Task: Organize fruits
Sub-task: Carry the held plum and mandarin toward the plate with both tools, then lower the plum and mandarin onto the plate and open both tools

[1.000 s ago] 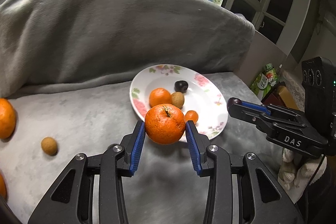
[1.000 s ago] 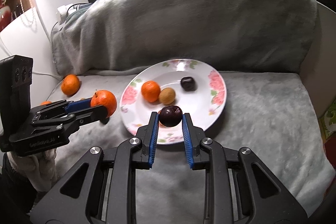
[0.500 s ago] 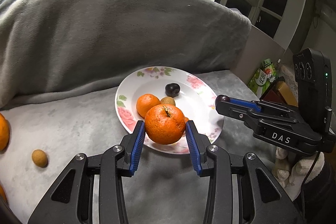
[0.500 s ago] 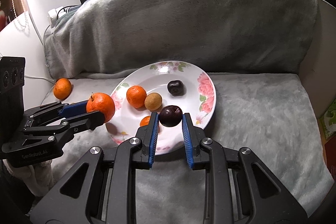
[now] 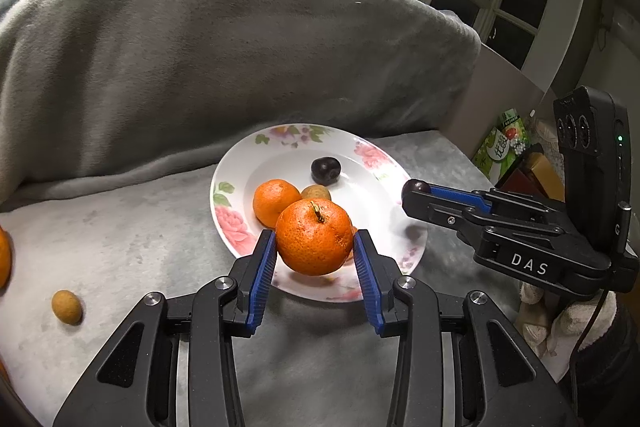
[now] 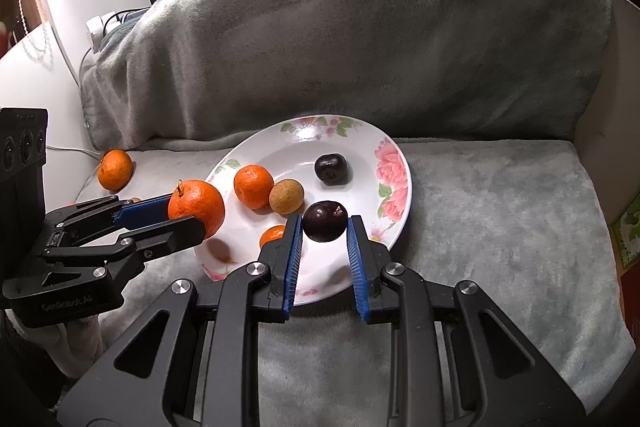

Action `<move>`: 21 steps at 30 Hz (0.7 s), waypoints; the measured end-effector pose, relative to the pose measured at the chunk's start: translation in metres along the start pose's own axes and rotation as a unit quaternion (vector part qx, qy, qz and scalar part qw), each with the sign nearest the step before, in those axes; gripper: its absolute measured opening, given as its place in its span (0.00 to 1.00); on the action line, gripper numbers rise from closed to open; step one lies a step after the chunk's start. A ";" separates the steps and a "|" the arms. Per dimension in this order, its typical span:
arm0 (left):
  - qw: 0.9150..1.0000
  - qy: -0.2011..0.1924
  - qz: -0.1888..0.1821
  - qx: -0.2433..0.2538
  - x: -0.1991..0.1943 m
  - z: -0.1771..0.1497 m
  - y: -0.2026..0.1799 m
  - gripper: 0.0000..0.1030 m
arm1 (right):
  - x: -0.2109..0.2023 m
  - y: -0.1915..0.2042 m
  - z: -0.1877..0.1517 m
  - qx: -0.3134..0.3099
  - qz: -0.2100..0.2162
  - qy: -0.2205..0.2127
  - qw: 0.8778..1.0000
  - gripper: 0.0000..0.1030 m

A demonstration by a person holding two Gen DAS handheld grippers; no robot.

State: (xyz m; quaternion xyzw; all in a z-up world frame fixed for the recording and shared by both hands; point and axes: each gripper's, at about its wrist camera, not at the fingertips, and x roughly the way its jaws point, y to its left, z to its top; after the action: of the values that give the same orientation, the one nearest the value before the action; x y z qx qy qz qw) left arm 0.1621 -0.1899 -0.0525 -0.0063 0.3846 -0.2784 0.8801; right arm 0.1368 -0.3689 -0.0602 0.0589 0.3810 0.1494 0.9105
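Grey-blanketed sofa seat: left gripper [image 5: 315,259] clasping orange [image 5: 314,237], right gripper [image 6: 323,247] clasping plum [image 6: 325,221], both above the near rim of the plate [image 6: 394,183].

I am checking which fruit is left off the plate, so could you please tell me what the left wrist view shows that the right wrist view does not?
Only the left wrist view shows the small brown fruit lying on the grey blanket, left of the plate.

Only the right wrist view shows a whole loose orange near the blanket's back corner, and the small orange fruit on the plate.

Both show the flowered plate, the left tongs shut on an orange and the right tongs shut on a dark plum.
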 end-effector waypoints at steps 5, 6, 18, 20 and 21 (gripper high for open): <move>1.000 0.002 0.001 0.002 0.001 0.000 -0.001 0.38 | 0.001 -0.001 0.000 0.000 -0.002 0.000 1.000 0.23; 1.000 0.002 0.002 0.002 0.001 0.001 -0.001 0.38 | 0.001 -0.001 0.000 0.000 -0.002 0.000 1.000 0.23; 1.000 -0.010 0.009 0.007 -0.004 0.004 -0.003 0.57 | -0.007 -0.009 0.002 0.013 -0.014 -0.020 1.000 0.65; 1.000 -0.014 0.010 0.007 -0.005 0.004 -0.003 0.64 | -0.009 -0.010 0.003 0.015 -0.018 -0.023 0.999 0.74; 1.000 -0.015 0.011 0.008 -0.006 0.003 -0.004 0.68 | -0.010 -0.011 0.003 0.016 -0.019 -0.026 0.999 0.76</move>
State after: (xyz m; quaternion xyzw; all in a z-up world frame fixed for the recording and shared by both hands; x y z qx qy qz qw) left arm 0.1595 -0.1910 -0.0453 0.0007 0.3692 -0.2718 0.8887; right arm 0.1345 -0.3822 -0.0538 0.0703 0.3607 0.1245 0.9216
